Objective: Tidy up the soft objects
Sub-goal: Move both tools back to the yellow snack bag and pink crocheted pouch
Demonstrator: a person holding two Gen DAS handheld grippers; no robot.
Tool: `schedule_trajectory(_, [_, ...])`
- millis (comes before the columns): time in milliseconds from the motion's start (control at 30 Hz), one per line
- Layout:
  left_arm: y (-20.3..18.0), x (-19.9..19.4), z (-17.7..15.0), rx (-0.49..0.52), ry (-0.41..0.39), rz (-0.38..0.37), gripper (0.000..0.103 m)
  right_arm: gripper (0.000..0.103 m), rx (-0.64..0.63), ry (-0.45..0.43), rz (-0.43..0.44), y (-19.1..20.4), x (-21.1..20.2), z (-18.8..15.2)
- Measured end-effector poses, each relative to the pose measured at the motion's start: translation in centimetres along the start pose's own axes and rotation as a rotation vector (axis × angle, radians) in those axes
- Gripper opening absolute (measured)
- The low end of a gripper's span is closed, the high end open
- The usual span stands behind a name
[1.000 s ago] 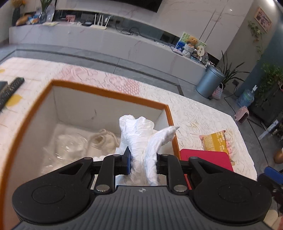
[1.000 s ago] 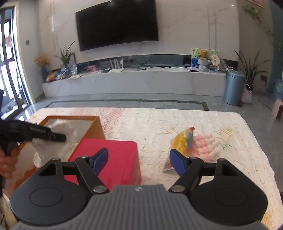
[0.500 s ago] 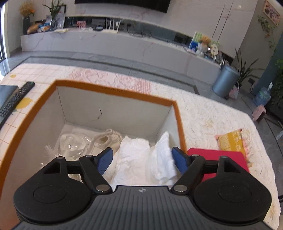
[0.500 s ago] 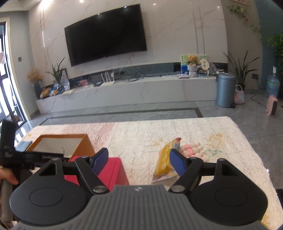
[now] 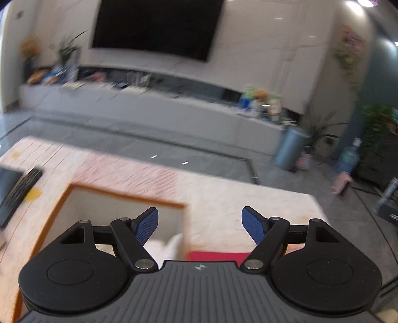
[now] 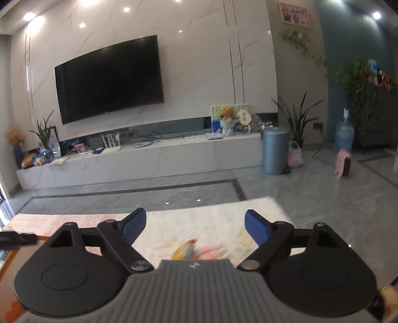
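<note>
Remote [image 5: 21,190] at far left of counter [image 5: 223,196]. Orange-rimmed box [image 5: 124,195], open; white cloth [image 5: 165,247] lies inside, by its right wall. Left tongs [image 5: 200,224] above the box, jaws wide apart, just opened, nothing between. Red box [image 5: 216,256] just right of it. Right tongs [image 6: 195,227] also apart, just widened, empty; yellow-pink packet [image 6: 196,249] blurred on counter below.

No text, label, brand, number or sign can be read in either view; a small emblem on the grey tool body [image 5: 200,267] and the framed picture [image 6: 294,14] on the wall are too blurred to make out.
</note>
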State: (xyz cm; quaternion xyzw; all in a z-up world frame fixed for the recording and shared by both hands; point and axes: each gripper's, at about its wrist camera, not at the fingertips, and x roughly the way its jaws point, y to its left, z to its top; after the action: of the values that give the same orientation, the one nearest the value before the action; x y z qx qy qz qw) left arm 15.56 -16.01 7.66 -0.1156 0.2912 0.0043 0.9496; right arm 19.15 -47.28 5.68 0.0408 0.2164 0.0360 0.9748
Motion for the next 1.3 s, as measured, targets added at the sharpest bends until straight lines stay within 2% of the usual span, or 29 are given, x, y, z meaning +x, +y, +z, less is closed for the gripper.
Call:
schedule_trajectory(100, [-4.1,0.0,-0.2,0.074,-0.023,-0.039,0.091,0.085,0.020,-0.034,-0.058,-2.2,0.3,0.4])
schedule_trajectory(200, [-8.2,0.8,-1.9,0.116,-0.024,-0.027,0.091,0.085,0.121,-0.080,-0.035,-4.7,1.2,-1.2])
schedule_trajectory(300, [-11.7,2.1,-5.1,0.144,-0.061,-0.049,0.091,0.083,0.210,-0.005,0.004,-6.6,3.2,-3.1])
schedule_trajectory(367, [-14.0,3.6,-7.3,0.169,-0.083,-0.044,0.091,0.083,0.207,0.031,-0.035,-7.3,4.2,-3.6])
schedule_trajectory(433, [-16.3,5.6,-9.5,0.215,-0.086,-0.016,0.091,0.083,0.201,0.026,-0.068,-7.9,4.4,-4.0])
schedule_trajectory(633, [-20.8,10.3,-14.5,0.311,-0.119,0.042,0.091,0.083,0.319,0.061,-0.013,-11.9,5.2,-5.9])
schedule_trajectory(767, [-22.2,13.3,-16.1,0.395,-0.115,0.074,0.092,0.083,0.415,0.097,-0.036,-14.1,6.1,-7.8])
schedule_trajectory(833, [-22.2,14.4,-16.5,0.398,-0.134,0.085,0.092,0.083,0.453,0.109,-0.056,-14.9,6.7,-8.5])
schedule_trajectory(967, [-21.9,16.9,-16.6,0.412,-0.136,0.161,0.092,0.083,0.526,0.126,-0.071,-15.3,8.6,-9.5])
schedule_trajectory(1067, [-21.4,18.1,-16.8,0.443,-0.143,0.194,0.092,0.084,0.568,0.147,-0.005,-14.9,10.1,-10.0])
schedule_trajectory(1167, [-20.9,19.0,-17.1,0.496,-0.130,0.185,0.092,0.084,0.648,0.163,0.164,-14.0,11.3,-10.2])
schedule_trajectory(1233, [-20.1,19.6,-17.4,0.495,-0.111,0.197,0.092,0.084,0.625,0.173,0.169,-12.4,12.0,-9.7])
schedule_trajectory(1300, [-19.3,20.1,-17.4,0.453,-0.098,0.224,0.092,0.084,0.540,0.168,0.150,-10.5,12.5,-9.2])
